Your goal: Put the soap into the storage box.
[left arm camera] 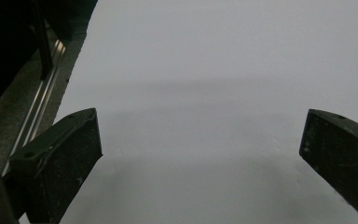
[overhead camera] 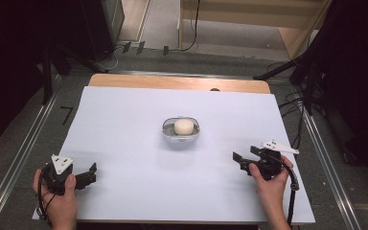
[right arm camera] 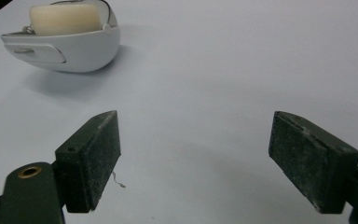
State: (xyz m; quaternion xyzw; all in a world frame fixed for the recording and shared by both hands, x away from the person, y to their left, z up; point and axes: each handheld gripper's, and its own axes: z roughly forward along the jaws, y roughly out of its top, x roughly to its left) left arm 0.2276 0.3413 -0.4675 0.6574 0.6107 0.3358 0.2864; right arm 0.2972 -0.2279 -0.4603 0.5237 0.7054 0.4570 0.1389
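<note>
Showing a white-covered surface (overhead camera: 124,182) from above, the high view places a small pale dish (overhead camera: 181,130) near its centre, with a cream-coloured block (overhead camera: 183,126) lying inside it. The left tongs (overhead camera: 94,172) rest low at the near left corner of the surface, held in the person's left hand (overhead camera: 60,199), and point inward toward the middle; in the left gripper view their 2 black jaws stand wide apart over bare white sheet, with nothing between them. The right tongs (overhead camera: 238,162) sit at the near right, gripped by the right hand (overhead camera: 268,179), and aim toward the dish, which lies well apart from them. In the right gripper view the dish (right arm camera: 70,46) appears at upper left, beyond the jaw tips and off to 1 side of the gap, the block (right arm camera: 65,19) rising above its rim. The right tongs (right arm camera: 195,144) are open, their 2 pads spread with only sheet between them and holding nothing. A grey 3-cornered plate tops each tool, and a cable trails back from each toward the near edge
</note>
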